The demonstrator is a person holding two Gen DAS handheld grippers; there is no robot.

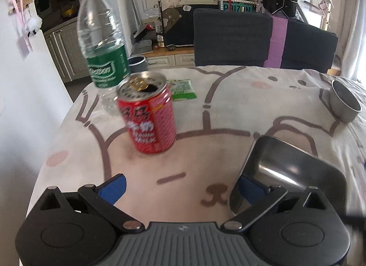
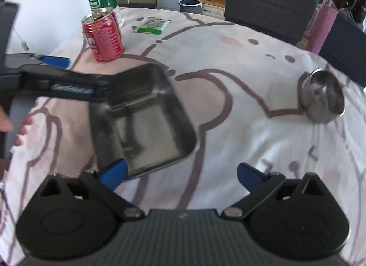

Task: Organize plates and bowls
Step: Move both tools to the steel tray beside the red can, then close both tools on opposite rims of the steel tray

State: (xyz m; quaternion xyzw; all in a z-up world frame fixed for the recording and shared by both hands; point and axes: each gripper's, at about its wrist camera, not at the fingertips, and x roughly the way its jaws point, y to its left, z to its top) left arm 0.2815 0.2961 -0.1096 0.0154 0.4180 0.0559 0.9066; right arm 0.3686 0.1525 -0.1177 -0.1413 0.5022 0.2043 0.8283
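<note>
**Both grippers wide, steel tray between them**

I have the left gripper [image 1: 180,184] spread wide, nothing clamped. Its right blue finger [image 1: 250,189] sits at the near-left wall of the square steel tray [image 1: 295,170]; I cannot tell if it touches the metal or only overlaps it. The left blue finger is over bare cloth. In the right wrist view the left gripper's arm reaches in from the left and ends at the tray's [image 2: 146,117] far-left corner.

My right gripper [image 2: 181,174] is also wide and holds nothing. Its left blue finger [image 2: 115,172] is at the tray's near edge, contact unclear from blur. The right finger hangs over the cloth.

The tray lies flat on the tablecloth [image 1: 228,110], in the near middle of the table, open side up. A small round steel bowl [image 2: 323,96] stands well apart to the right, near the table edge; it looks tipped toward me in the fisheye.

Far left: a red can [image 1: 148,115], opened, upright. Just behind it a clear water bottle [image 1: 101,44] with a green label, upright. A green packet [image 1: 181,88] lies flat beyond the can. Dark chairs [image 1: 233,37] stand at the far side.
</note>
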